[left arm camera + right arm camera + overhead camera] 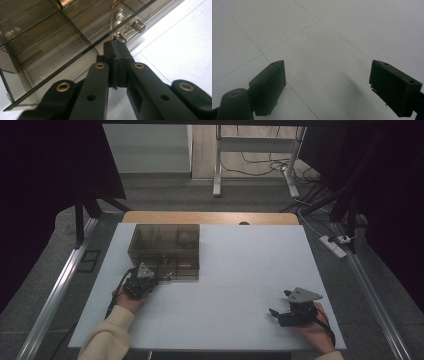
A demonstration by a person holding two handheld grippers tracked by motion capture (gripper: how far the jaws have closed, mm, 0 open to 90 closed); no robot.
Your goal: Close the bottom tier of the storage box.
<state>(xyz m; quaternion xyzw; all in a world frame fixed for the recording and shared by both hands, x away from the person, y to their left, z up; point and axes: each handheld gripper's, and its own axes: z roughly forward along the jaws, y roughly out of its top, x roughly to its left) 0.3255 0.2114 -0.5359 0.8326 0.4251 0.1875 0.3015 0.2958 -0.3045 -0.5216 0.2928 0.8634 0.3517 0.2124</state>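
Right at the near edge of the smoked clear organizer box (165, 251), the left gripper (145, 279) has its two black jaws pressed flat together, and the left gripper view shows their joined tip (115, 50) sitting just below a thin copper-coloured wire with pearl beads (119, 15). The wire comes down from above and meets the top of the closed tip, so it looks pinched there, though the very point of contact is hidden by the jaws themselves. Just beyond the tip lies a small shiny metal cylinder piece (136, 25), close beside the beads and inside the nearest compartment by the box's front wall. The box itself stands on the white table (240, 270), toward its far left part, with its inner dividers visible through the tinted walls. Over on the near right of the table, well apart from the box, the right gripper (286, 307) is held in the person's hand with its jaws standing wide apart; in the right gripper view the two fingers (269, 86) frame bare white tabletop with nothing between them.
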